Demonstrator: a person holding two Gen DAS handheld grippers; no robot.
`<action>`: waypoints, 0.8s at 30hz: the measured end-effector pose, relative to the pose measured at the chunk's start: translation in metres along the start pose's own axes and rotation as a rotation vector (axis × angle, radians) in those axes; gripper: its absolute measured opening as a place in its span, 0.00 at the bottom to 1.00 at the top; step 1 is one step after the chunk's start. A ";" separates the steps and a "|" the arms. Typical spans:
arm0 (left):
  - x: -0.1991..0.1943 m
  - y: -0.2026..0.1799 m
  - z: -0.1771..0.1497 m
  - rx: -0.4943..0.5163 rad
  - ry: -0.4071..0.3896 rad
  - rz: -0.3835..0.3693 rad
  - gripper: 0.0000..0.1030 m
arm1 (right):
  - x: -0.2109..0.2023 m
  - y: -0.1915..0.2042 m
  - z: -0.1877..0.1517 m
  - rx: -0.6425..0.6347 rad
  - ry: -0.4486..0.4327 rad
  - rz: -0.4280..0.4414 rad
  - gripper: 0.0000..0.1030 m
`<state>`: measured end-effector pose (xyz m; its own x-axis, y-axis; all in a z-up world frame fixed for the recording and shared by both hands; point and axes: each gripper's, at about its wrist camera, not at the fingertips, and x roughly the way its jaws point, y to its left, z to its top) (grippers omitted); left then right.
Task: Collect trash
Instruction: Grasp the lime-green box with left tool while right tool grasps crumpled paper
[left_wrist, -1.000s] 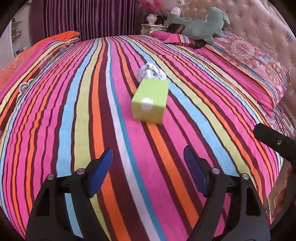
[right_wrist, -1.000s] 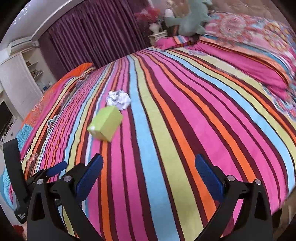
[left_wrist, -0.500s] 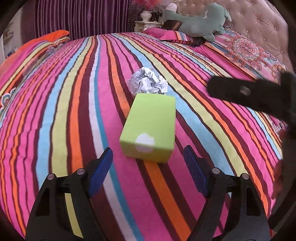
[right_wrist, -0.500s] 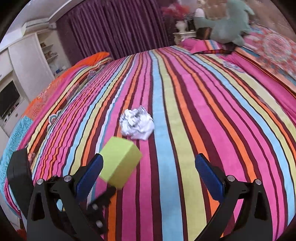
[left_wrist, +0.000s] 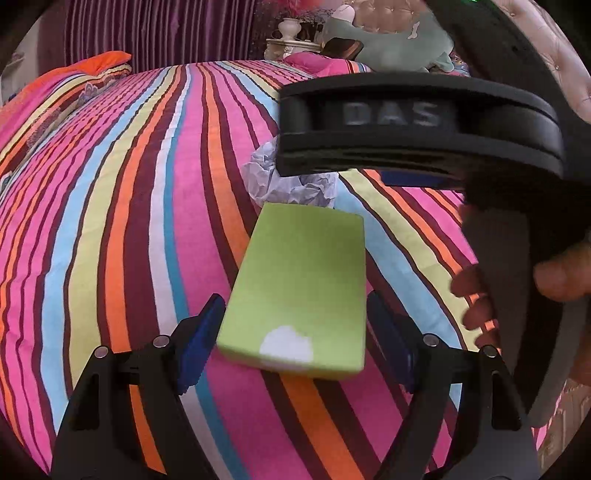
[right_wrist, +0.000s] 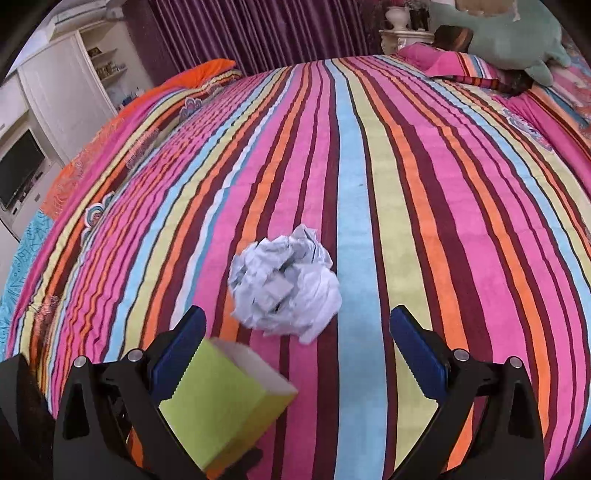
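We're at the reach-in step: left gripper (left_wrist: 293, 339) fingers wide open astride green box (left_wrist: 299, 291), lower centre; right gripper (right_wrist: 295, 350) open, empty, w/ paper wad (right_wrist: 284, 291) mid-frame on bed (right_wrist: 406, 184). Next: close both.

A bed and the room around it

A big striped blanket (right_wrist: 369, 177) in pink, orange, blue and yellow is spread over the bed. A green stuffed toy (right_wrist: 517, 40) is laid at the far end, by a pink pillow (right_wrist: 439, 59). An orange pillow (left_wrist: 99, 62) is seen at the far left edge. Purple curtains (right_wrist: 258, 33) are hung behind the bed, and a white vase (left_wrist: 288, 27) is set on a small stand. White shelves (right_wrist: 74, 85) and a dark screen (right_wrist: 18, 170) are seen at the left.
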<state>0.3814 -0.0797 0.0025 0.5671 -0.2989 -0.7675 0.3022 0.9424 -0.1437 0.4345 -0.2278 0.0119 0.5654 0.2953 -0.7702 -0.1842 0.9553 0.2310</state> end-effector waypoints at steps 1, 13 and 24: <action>0.001 0.000 0.000 -0.001 0.001 0.000 0.75 | 0.004 0.000 0.002 -0.002 0.005 0.003 0.93; 0.016 0.008 0.009 -0.030 0.009 -0.004 0.75 | 0.044 0.004 0.020 -0.023 0.048 -0.026 0.93; 0.022 0.007 0.010 -0.015 0.012 0.003 0.71 | 0.067 0.011 0.020 -0.087 0.113 -0.059 0.92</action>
<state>0.4039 -0.0811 -0.0086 0.5587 -0.2944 -0.7754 0.2888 0.9454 -0.1508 0.4864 -0.1973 -0.0249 0.4844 0.2306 -0.8439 -0.2250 0.9650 0.1345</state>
